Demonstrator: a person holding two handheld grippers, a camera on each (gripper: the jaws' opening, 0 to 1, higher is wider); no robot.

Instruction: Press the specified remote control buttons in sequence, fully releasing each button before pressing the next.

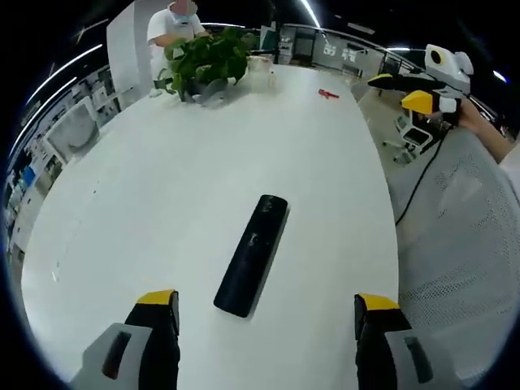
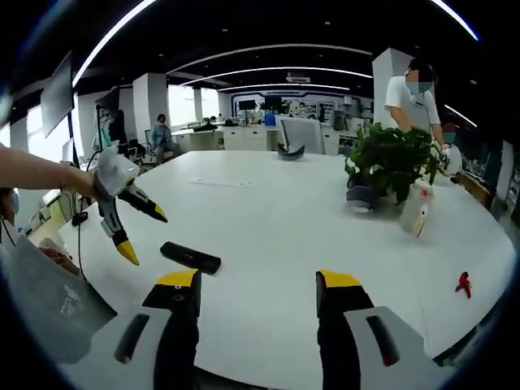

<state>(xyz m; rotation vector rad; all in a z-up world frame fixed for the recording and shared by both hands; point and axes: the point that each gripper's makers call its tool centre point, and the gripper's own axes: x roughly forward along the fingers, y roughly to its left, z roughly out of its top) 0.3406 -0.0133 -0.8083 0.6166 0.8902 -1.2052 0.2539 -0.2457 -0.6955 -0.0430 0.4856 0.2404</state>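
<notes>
A black remote control [image 1: 252, 253] lies flat on the white table [image 1: 179, 179], its long axis pointing away from me. In the left gripper view it sits just ahead of my left gripper [image 1: 266, 302], whose yellow-tipped jaws stand wide open on either side of its near end, apart from it. The right gripper view has the remote [image 2: 191, 257] at lower left, with the left gripper [image 2: 146, 236] hovering open just to its left, held by a hand. My right gripper [image 2: 260, 280] is open over bare table, holding nothing. It also appears open at the far right [image 1: 394, 91], off the table edge.
A potted plant [image 1: 207, 61] [image 2: 394, 158] stands at the table's far end, with a person [image 1: 175, 28] behind it. A small red thing [image 1: 328, 94] [image 2: 464, 283] lies near the edge. A white mesh chair [image 1: 463, 244] sits beside the table.
</notes>
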